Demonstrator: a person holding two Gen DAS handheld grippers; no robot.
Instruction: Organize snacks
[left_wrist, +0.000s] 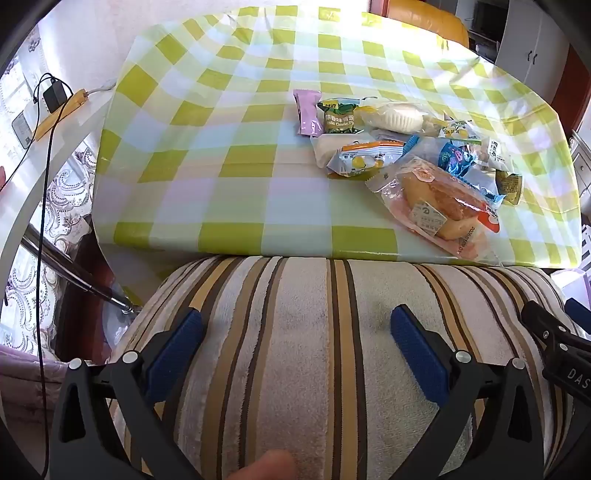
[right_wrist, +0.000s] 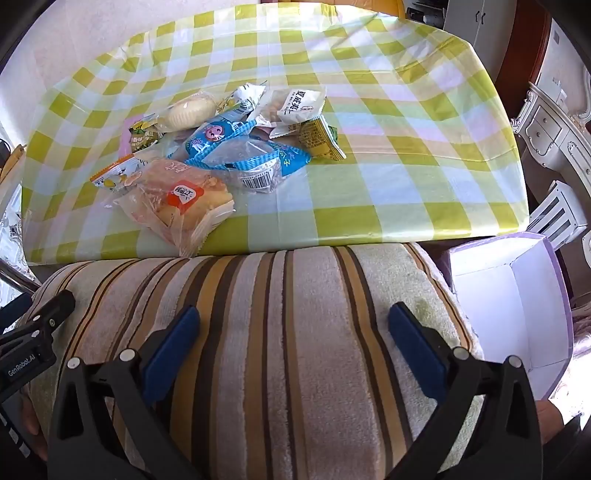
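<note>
A pile of wrapped snacks (left_wrist: 402, 155) lies on the green-checked tablecloth (left_wrist: 221, 147); it also shows in the right wrist view (right_wrist: 221, 147). The nearest pack is a clear-wrapped bread (left_wrist: 439, 206), also seen in the right wrist view (right_wrist: 181, 199). A blue packet (right_wrist: 243, 155), a white packet (right_wrist: 299, 103) and a purple packet (left_wrist: 308, 112) lie among them. An open white and purple box (right_wrist: 517, 295) stands right of the cushion. My left gripper (left_wrist: 297, 325) and right gripper (right_wrist: 293, 321) are both open and empty, above a striped cushion (right_wrist: 295, 314), short of the table.
The striped cushion (left_wrist: 295, 332) lies between me and the table's front edge. A power strip with a plugged adapter (left_wrist: 55, 107) sits on a white ledge at left. White furniture (right_wrist: 554, 122) stands right of the table. A yellow chair (left_wrist: 424, 18) is beyond the table.
</note>
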